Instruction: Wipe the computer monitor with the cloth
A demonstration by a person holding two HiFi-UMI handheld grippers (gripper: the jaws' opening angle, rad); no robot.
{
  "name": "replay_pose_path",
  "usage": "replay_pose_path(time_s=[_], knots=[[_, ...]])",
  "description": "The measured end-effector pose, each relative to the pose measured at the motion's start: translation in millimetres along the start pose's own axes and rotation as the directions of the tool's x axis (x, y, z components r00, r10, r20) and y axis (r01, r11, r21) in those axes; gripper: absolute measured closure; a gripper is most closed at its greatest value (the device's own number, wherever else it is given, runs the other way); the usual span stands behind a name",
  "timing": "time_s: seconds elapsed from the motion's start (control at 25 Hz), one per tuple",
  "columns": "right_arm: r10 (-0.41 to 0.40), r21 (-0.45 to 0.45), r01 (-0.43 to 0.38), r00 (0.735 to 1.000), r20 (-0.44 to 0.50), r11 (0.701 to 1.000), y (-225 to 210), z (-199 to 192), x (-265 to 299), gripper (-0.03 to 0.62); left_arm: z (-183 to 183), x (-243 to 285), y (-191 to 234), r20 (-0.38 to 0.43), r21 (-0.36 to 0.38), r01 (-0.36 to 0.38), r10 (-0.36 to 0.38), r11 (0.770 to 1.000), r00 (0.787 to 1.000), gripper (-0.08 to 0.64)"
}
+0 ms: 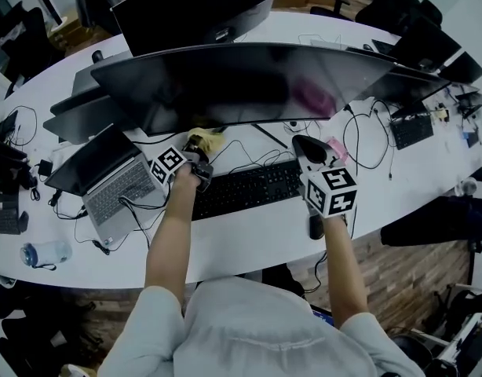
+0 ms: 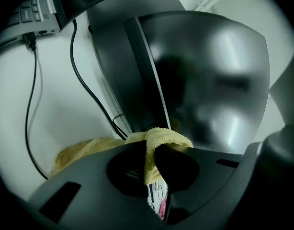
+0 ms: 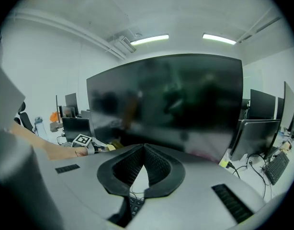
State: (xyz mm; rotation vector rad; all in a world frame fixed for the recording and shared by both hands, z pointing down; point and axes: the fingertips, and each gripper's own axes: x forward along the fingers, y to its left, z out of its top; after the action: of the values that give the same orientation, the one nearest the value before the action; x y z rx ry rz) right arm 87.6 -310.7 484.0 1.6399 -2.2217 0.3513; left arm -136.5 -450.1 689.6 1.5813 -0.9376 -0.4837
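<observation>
On a white desk (image 1: 249,246), an open laptop (image 1: 107,181) sits at the left. Next to it, the left gripper (image 1: 199,149) pinches a yellow cloth (image 1: 209,140) just below the bottom edge of a wide dark monitor (image 1: 241,85). A black keyboard (image 1: 249,187) follows. The right gripper (image 1: 302,143) has its jaws pressed together, empty.

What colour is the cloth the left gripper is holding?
Pale yellow. The cloth shows best in the left gripper view.
</observation>
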Motion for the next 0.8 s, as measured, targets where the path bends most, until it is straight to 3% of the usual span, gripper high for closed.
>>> replay_pose_path(time_s=[0.56, 0.8], knots=[[0.013, 0.039, -0.013, 1.0, -0.005, 0.999, -106, -24, -35, 0.565, -96, 58, -39, -0.012, 0.003, -0.044, 0.044, 0.999, 0.999, 0.518], [0.027, 0.065, -0.027, 1.0, 0.01, 0.997, -143, -32, -43, 0.565, -134, 83, -55, -0.042, 0.084, -0.093, 0.097, 0.992, 0.994, 0.518]])
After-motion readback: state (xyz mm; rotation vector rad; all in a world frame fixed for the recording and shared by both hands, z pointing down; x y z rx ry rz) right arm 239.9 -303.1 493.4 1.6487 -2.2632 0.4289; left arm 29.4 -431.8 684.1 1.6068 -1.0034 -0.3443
